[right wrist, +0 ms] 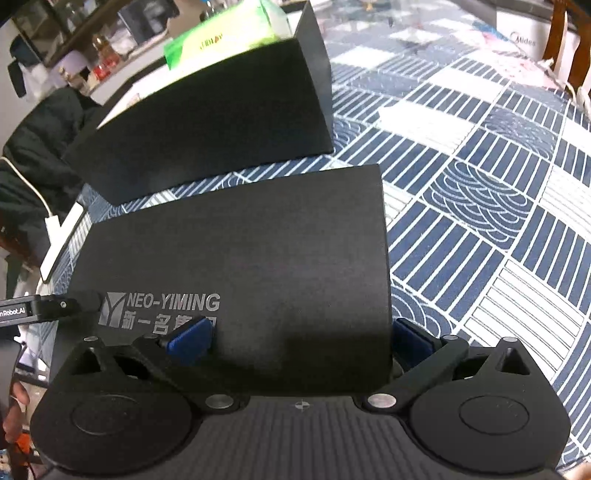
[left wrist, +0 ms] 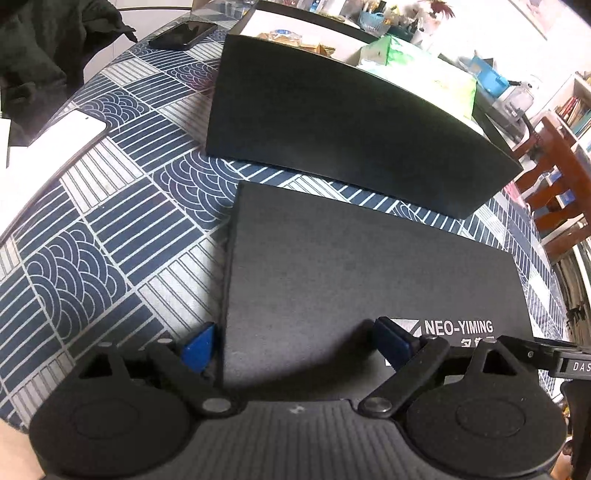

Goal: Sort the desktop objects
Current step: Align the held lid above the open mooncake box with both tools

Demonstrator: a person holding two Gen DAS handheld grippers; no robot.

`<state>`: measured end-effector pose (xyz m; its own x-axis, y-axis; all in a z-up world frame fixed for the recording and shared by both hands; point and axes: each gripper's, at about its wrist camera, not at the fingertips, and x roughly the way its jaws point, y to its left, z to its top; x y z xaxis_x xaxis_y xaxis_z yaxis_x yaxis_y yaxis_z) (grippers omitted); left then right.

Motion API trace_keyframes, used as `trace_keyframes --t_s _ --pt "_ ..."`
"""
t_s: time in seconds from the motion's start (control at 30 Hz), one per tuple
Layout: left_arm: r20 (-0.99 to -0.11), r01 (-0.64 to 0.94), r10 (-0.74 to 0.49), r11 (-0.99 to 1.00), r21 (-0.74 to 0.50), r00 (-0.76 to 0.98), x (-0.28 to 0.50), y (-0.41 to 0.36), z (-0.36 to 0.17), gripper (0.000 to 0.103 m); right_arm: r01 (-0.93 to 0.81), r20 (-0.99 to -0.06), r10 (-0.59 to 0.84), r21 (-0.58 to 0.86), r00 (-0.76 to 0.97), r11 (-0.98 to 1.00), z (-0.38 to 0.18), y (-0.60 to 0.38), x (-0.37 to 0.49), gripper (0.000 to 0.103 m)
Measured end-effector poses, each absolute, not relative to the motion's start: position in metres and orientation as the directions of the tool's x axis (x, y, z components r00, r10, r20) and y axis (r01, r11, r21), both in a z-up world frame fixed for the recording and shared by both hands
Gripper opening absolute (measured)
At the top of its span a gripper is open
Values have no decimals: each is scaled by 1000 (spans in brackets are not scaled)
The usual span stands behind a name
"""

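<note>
A flat black lid (left wrist: 369,266) printed NEO-YIMING lies level just before an open black box (left wrist: 351,122). My left gripper (left wrist: 295,343) is open wide over the lid's near left corner. Its left pad sits outside the lid's left wall and its right pad is over the lid's top. My right gripper (right wrist: 301,339) is open wide over the lid (right wrist: 258,240) at the near right corner, its right pad outside the right wall. The box (right wrist: 207,125) holds a green tissue pack (right wrist: 229,33). Whether the lid rests on the table is unclear.
A blue and white patterned cloth (left wrist: 110,229) covers the table. A black phone (left wrist: 184,33) and a white phone (left wrist: 55,144) lie at the left, near dark clothing (left wrist: 44,44). A wooden chair (left wrist: 557,177) stands at the right. White paper (right wrist: 424,122) lies right of the box.
</note>
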<state>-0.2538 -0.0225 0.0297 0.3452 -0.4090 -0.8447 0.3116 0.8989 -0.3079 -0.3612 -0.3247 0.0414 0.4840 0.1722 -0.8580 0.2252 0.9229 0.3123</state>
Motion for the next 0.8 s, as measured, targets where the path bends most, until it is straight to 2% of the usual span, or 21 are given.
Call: trace_keyframes --t_s 0.47,0.8 --pt "-835 332 -419 892 -307 356 -265 -38 90 103 205 -827 159 311 539 928 102 -347 -378 103" --pt "-811 412 -442 868 -278 384 -270 -75 141 103 209 -800 144 319 583 924 145 -382 -393 103"
